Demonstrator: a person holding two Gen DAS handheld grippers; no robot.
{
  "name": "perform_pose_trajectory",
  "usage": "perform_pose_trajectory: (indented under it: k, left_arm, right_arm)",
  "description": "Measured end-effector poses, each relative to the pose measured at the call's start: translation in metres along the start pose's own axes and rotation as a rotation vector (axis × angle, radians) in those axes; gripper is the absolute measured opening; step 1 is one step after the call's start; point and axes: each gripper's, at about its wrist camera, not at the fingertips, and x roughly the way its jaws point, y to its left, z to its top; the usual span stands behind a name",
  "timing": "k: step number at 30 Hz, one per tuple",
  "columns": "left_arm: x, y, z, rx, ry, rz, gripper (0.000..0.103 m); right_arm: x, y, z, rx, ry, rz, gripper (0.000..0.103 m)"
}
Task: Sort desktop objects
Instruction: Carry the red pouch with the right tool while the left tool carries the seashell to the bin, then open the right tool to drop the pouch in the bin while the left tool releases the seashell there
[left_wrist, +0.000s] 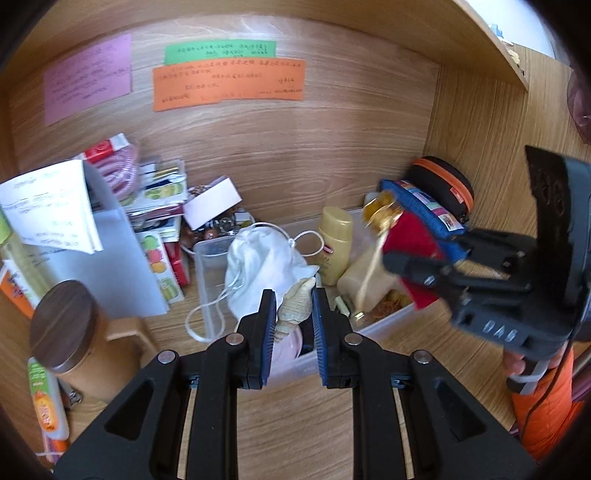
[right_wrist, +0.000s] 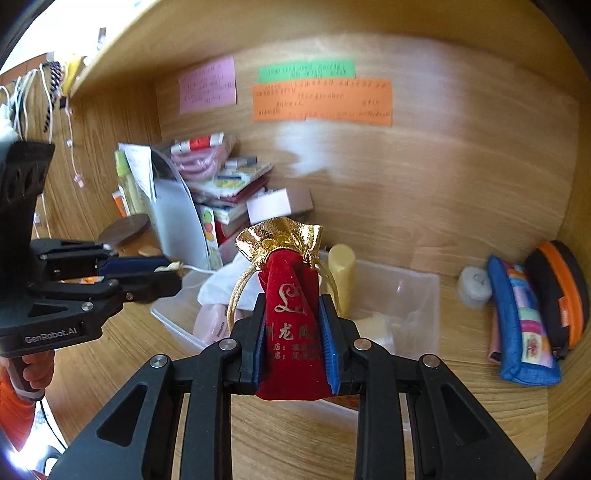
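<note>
My left gripper (left_wrist: 294, 300) is shut on a cream spiral seashell (left_wrist: 295, 304), held above the near end of a clear plastic bin (left_wrist: 391, 321). My right gripper (right_wrist: 292, 306) is shut on a red velvet pouch (right_wrist: 291, 332) with a gold top, held above the same bin (right_wrist: 424, 284). The right gripper also shows in the left wrist view (left_wrist: 406, 264) with the pouch (left_wrist: 410, 236). The left gripper shows in the right wrist view (right_wrist: 170, 271), shell tip visible. The bin holds a white drawstring bag (left_wrist: 266, 266), a yellow bottle (left_wrist: 336, 243) and a pink item.
A blue patterned pouch (right_wrist: 524, 325) and a black-orange case (right_wrist: 561, 295) lean at the right wall. A white round item (right_wrist: 474, 286) sits by them. At left are a wooden-lidded jar (left_wrist: 70, 325), a white file holder (left_wrist: 122, 258) and stacked packets (right_wrist: 229, 181). Coloured notes (left_wrist: 229, 85) hang on the back panel.
</note>
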Motion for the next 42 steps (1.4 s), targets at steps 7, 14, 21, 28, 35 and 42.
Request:
perform_pose_trajectory:
  k: [7, 14, 21, 28, 35, 42]
  left_arm:
    - [0.029, -0.004, 0.004, 0.008, 0.034, -0.032, 0.019]
    - [0.057, -0.004, 0.003, 0.001, 0.07, -0.066, 0.019]
    - [0.07, -0.002, -0.003, 0.004, 0.102, -0.076, 0.019]
    - [0.08, 0.003, -0.004, -0.013, 0.131, -0.078, 0.019]
    - [0.082, 0.001, -0.005, -0.018, 0.133, -0.073, 0.019]
    - [0.08, 0.006, -0.006, -0.044, 0.129, -0.086, 0.02]
  right_arm:
    - [0.027, -0.004, -0.012, 0.003, 0.067, 0.007, 0.023]
    - [0.04, -0.008, -0.018, 0.005, 0.106, 0.005, 0.025]
    - [0.045, -0.007, -0.021, 0.004, 0.123, 0.008, 0.028]
    - [0.051, -0.005, -0.023, -0.006, 0.132, -0.003, 0.031]
    - [0.054, -0.007, -0.024, 0.0, 0.107, -0.044, 0.038]
    - [0.054, -0.009, -0.023, 0.0, 0.091, -0.089, 0.053]
